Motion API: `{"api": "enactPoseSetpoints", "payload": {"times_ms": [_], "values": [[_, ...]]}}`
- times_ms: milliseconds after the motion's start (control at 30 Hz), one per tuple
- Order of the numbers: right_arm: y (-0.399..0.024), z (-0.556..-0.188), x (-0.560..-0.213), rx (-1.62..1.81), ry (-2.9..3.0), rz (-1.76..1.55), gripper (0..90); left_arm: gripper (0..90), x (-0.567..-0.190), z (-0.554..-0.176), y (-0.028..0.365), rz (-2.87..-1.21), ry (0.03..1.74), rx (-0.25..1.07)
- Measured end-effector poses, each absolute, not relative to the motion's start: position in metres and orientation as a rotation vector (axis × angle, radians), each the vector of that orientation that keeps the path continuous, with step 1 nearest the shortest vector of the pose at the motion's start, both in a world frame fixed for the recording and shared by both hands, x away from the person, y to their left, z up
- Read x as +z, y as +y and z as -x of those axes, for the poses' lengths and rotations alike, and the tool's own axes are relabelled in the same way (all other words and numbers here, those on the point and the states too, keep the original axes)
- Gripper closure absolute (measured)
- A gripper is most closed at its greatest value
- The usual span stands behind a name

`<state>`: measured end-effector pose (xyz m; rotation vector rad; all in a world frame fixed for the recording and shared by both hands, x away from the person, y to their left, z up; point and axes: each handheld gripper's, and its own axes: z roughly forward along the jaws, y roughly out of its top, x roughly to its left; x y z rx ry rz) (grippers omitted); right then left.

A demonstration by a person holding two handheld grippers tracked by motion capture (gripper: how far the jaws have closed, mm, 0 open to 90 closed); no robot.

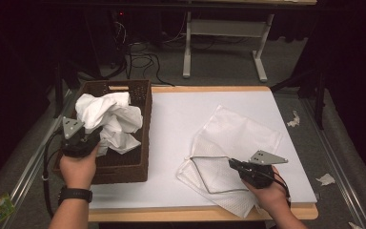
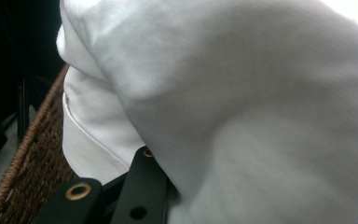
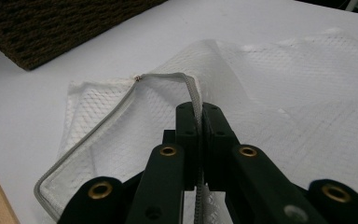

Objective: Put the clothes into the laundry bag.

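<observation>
With the right gripper clamped on the white mesh laundry bag's grey zipper edge, the left gripper, jaws pinching the crumpled white garment, is lifting it from the brown wicker basket on the left; next it likely must carry the garment right into the bag's mouth.

A lab-like workroom: a white-topped table (wood-edged), tangled cables and a desk frame on grey carpet.

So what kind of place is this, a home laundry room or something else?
Probably a lab or recording workspace, not a home: a white-topped table in a dark room, cables trailing over grey carpet, and a metal desk frame behind. The wicker basket and mesh laundry bag look like props.
</observation>
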<state>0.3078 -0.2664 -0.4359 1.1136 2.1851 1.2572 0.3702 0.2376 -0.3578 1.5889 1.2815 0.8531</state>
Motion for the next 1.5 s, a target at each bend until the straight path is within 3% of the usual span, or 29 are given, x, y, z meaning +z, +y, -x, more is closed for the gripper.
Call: {"api": "enactPoseSetpoints", "payload": {"times_ms": [233, 1133, 1500], "values": [[-0.267, -0.307, -0.435, 1.263, 2.189, -1.113, 87.4, 75.4, -0.36, -0.356, 0.238, -1.456, 1.238, 0.945], [-0.265, -0.307, -0.436, 1.27, 2.183, -1.127, 88.3, 75.4, -0.346, -0.337, 0.232, -1.34, 1.154, 0.912], [-0.266, -0.308, -0.436, 1.271, 2.185, -1.124, 88.3, 75.4, -0.331, -0.324, 0.207, -1.332, 1.044, 0.869]]}}
